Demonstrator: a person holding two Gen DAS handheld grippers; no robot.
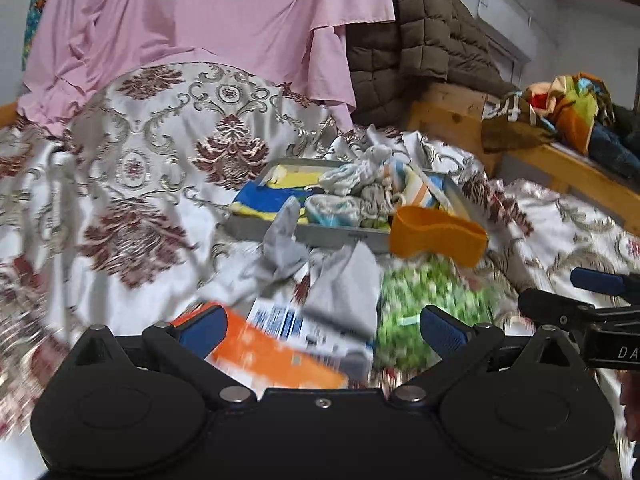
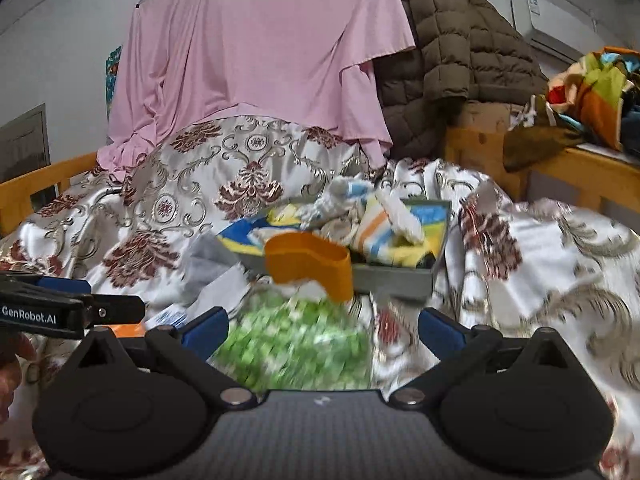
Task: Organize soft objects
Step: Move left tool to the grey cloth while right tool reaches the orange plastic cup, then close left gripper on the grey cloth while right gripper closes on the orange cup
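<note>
A grey tray [image 1: 320, 236] [image 2: 394, 280] sits on the patterned bedspread, packed with rolled socks and striped cloths [image 1: 360, 192] [image 2: 380, 228]. An orange elastic band [image 1: 438, 236] [image 2: 308, 266] lies over its near rim. Grey cloths [image 1: 344, 288] [image 2: 208, 264] lie in front of the tray. My left gripper [image 1: 320, 330] is open above an orange-and-white packet [image 1: 276, 352]. My right gripper [image 2: 322, 330] is open above a green-patterned cloth [image 2: 296, 344] [image 1: 432, 300]. Each gripper shows at the edge of the other's view, the right gripper [image 1: 576, 292] at right and the left gripper [image 2: 108, 300] at left.
A pink sheet [image 1: 208, 24] [image 2: 260, 52] and a brown quilted jacket [image 1: 420, 40] [image 2: 452, 52] hang behind the bed. A wooden rail [image 1: 560, 160] [image 2: 580, 164] carries colourful clothes [image 1: 572, 104] [image 2: 592, 88] at right. The floral bedspread [image 1: 140, 168] [image 2: 560, 260] spreads around.
</note>
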